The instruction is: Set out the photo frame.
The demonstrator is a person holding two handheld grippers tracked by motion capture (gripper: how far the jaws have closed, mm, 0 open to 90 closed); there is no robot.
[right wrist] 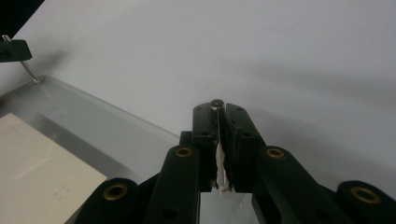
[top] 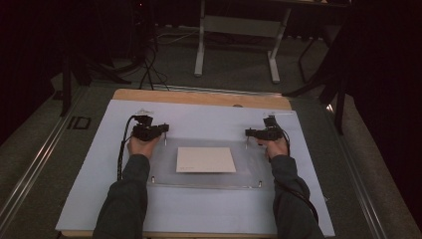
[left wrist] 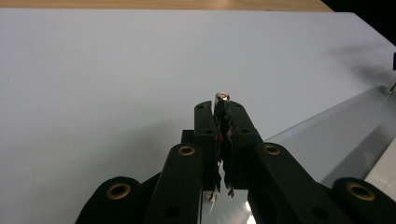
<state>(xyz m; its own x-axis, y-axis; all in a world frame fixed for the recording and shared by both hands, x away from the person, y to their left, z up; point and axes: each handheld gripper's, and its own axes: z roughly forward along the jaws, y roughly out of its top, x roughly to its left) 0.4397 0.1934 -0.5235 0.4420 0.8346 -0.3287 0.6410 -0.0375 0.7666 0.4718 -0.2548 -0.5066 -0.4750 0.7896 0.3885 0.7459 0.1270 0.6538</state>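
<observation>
While we look down on the table, our left gripper [top: 164, 133] is clamped on a metal post [left wrist: 221, 97] at one far corner of the clear acrylic plate [top: 249, 164]; our right gripper [top: 247, 133] pinches what seems a matching pin [right wrist: 216, 104] opposite.

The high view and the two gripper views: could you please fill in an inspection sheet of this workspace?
Surface: pale sheet on a wooden table.
Job's things: clear panel lying flat, cream paper at its middle, upright metal pins at its corners.
Clutter: nothing seen.
Grippers: left gripper shut on far-left pin; right gripper shut on far-right pin.
Cables: black cable along the left forearm.
Surroundings: dark room, grey table frame behind.
</observation>
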